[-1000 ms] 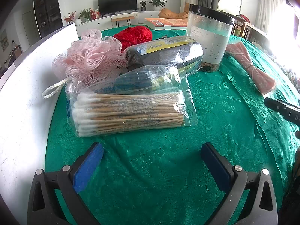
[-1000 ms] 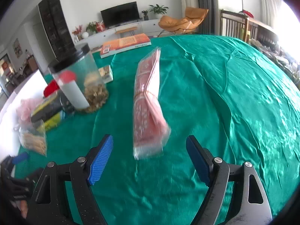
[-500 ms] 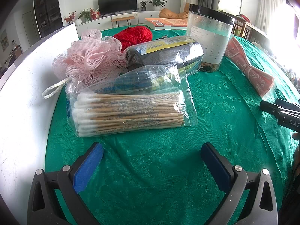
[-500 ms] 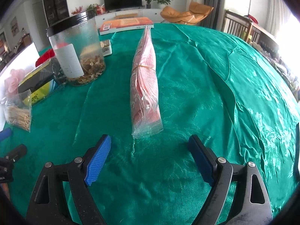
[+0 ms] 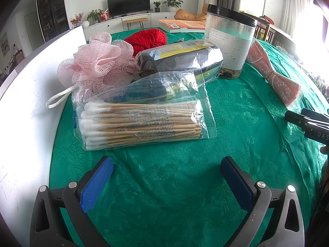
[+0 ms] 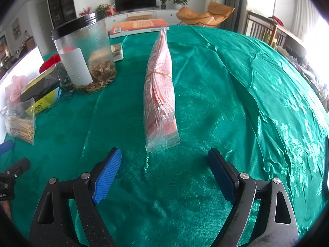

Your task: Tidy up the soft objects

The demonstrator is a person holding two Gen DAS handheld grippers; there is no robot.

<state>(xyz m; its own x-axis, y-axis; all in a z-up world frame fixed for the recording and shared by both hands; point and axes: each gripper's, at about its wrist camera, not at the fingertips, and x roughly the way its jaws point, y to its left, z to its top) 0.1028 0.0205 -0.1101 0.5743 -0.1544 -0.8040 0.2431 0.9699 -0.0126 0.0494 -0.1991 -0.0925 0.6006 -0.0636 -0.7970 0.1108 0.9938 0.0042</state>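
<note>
Green tablecloth (image 6: 226, 94) — pink packet (image 6: 161, 94) now released, resting.

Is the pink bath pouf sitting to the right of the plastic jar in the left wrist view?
No, the pink bath pouf lies far left of the plastic jar, with the dark packaged bundle between them.

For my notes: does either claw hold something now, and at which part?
Nothing is held. The left claw and right claw both stand open above the green tablecloth.
</note>
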